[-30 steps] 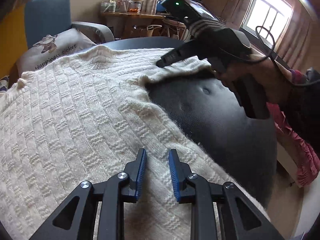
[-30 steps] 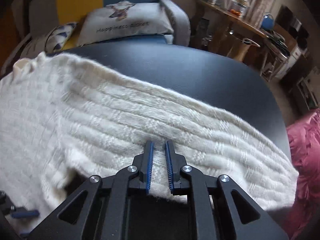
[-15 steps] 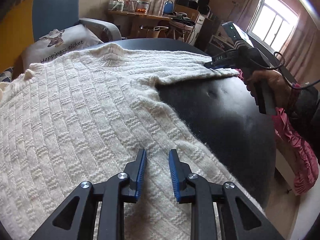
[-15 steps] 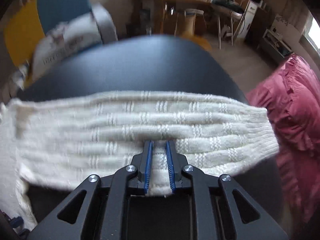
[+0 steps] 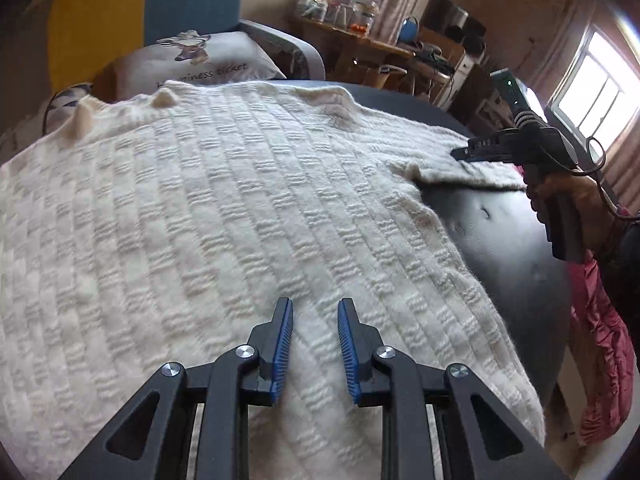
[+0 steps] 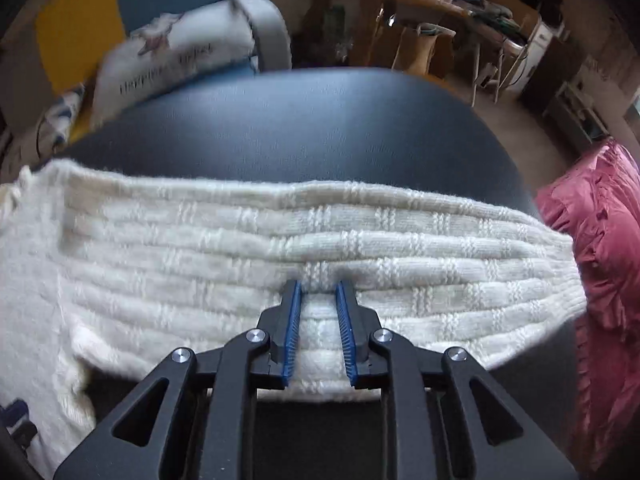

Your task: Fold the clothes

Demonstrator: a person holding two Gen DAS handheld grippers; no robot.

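The cream, basket-weave knitted sweater (image 5: pixel 224 216) lay spread on the dark padded table (image 6: pixel 304 120). The left gripper (image 5: pixel 314 346) stood narrowly parted over its body, holding nothing. The right gripper (image 6: pixel 318 330) had just been opening, the sleeve (image 6: pixel 320 240) between its jaws; the sleeve could slip free and sag.

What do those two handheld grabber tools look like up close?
Both are matte black. The left gripper and right gripper each have two angular fingers with cut-out links, silver rivets and ribbed blue pads. From the side, the right one shows white lettering, a chunky grip held in a hand, a thin black cable and a small green light on top.
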